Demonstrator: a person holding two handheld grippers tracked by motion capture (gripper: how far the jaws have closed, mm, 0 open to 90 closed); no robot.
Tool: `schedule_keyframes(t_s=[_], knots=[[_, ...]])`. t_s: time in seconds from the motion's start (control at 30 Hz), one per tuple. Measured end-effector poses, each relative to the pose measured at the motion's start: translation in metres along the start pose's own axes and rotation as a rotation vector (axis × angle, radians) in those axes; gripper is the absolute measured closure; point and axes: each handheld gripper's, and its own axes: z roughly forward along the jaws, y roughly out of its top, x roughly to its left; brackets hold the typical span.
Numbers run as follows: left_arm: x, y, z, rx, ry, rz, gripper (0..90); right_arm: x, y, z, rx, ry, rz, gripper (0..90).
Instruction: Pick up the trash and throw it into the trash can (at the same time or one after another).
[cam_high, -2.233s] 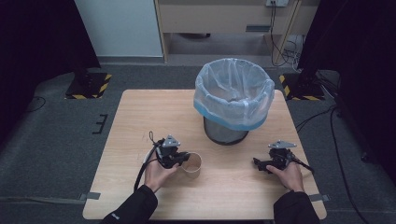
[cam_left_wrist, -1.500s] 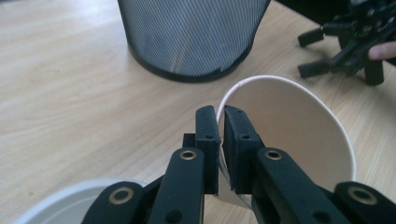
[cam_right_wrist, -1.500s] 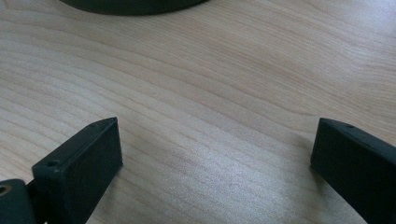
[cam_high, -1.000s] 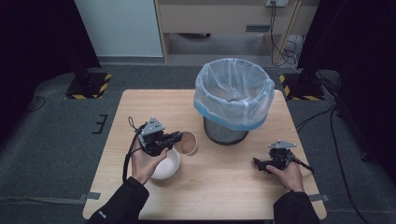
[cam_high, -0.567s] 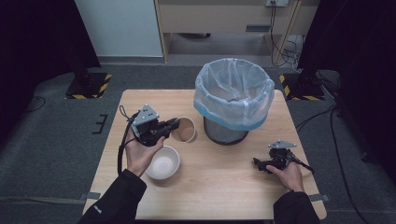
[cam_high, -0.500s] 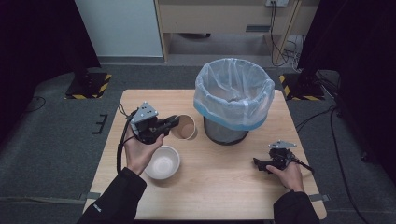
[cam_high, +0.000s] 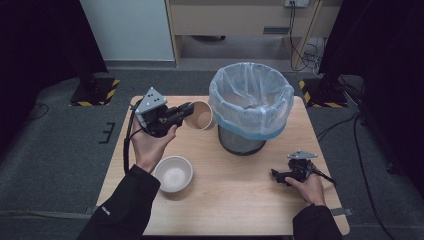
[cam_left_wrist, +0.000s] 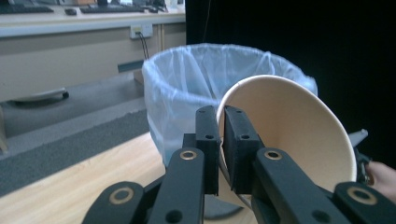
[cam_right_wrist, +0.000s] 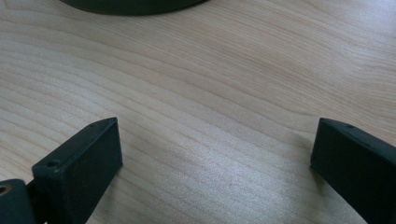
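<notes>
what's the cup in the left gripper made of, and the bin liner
Cup: likely paper, matte tan, with a thin rolled rim pinched by the left gripper. Bin liner: thin plastic film, translucent pale blue, wrinkled and folded over the bin's rim.

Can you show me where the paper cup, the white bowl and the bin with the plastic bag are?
paper cup (cam_high: 201, 116), high view, inner wall.
white bowl (cam_high: 173, 173), high view, inside bottom.
bin (cam_high: 252, 116), high view, bag's front wall.
</notes>
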Motion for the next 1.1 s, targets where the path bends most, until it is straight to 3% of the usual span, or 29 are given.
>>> schedule_keyframes(t_s=[0.47,0.73,1.1], knots=[[0.001,0.042,0.006,-0.096,0.018,0.009,84.6,0.000,0.000,0.000,-0.003,-0.002,-0.004,2.2],[-0.002,0.066,0.020,-0.136,0.018,0.004,84.6,0.000,0.000,0.000,-0.004,-0.002,-0.005,2.2],[-0.008,0.085,0.045,-0.171,0.022,0.021,84.6,0.000,0.000,0.000,-0.002,-0.002,-0.006,2.2]])
